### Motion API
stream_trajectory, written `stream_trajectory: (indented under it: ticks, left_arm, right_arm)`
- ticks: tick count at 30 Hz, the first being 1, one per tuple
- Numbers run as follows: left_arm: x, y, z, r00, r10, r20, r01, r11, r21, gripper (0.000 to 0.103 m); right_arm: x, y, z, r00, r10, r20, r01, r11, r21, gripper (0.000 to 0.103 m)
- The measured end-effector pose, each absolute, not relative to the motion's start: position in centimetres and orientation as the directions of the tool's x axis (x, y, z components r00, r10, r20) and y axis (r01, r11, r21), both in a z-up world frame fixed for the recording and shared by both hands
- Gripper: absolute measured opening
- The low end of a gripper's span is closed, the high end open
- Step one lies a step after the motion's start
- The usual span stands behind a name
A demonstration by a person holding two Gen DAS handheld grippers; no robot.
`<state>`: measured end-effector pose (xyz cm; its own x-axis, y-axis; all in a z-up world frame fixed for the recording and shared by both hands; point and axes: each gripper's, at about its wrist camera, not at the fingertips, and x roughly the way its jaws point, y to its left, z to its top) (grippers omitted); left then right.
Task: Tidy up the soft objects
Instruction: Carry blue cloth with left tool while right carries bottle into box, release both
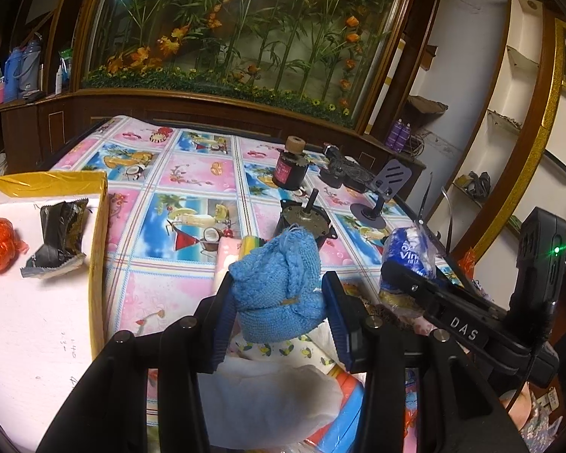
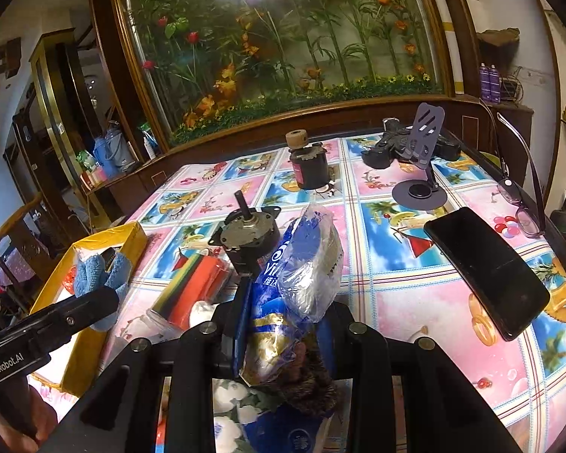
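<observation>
My left gripper [image 1: 279, 298] is shut on a blue knitted piece [image 1: 279, 283] and holds it above the table, right of the yellow-rimmed box [image 1: 98, 234]. The box holds a red crumpled bag [image 1: 0, 243] and a black wrapper [image 1: 60, 241]. My right gripper [image 2: 283, 324] is shut on a blue plastic tissue pack [image 2: 298, 287], lifted over the table. It also shows in the left wrist view [image 1: 409, 253]. The knitted piece also shows in the right wrist view [image 2: 98, 271], near the box [image 2: 132, 238]. More soft items lie under both grippers: white cloth [image 1: 268, 396] and a floral pack [image 2: 237, 411].
On the patterned tablecloth [image 2: 415, 294] stand a small motor [image 2: 245, 230], a dark jar with a cork top [image 2: 309, 166], a grey phone stand [image 2: 420, 185], a black phone [image 2: 486, 271], glasses [image 2: 520, 204] and a striped colourful pack [image 2: 196, 283].
</observation>
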<state>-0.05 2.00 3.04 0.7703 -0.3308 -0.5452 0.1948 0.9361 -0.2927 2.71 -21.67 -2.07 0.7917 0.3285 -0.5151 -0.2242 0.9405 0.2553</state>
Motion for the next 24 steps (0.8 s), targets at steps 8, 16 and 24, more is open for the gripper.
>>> stream_trajectory:
  ticks: [8,16,24]
  left_arm:
    - [-0.6,4.4,3.7,0.792,-0.324,-0.518,0.172,0.932,-0.319,0.043]
    - [-1.4,6.8,3.4,0.791,-0.338,-0.510,0.152,0.916,-0.372,0.043]
    - [-2.8,11.9,4.1,0.772,-0.355,-0.527,0.114,0.894,-0.434,0.043]
  right_arm:
    - [1.7,-17.8,-1.9,0.775,0.379,-0.506,-0.286,0.924,0.253,0.033]
    - [1.7,-14.2,-2.2,0.751,0.394,-0.531,-0.305,0.919,0.251,0.033]
    - [2.8,-10.0,-1.5,0.700,0.443,-0.560,-0.339,0.897,0.285,0.033]
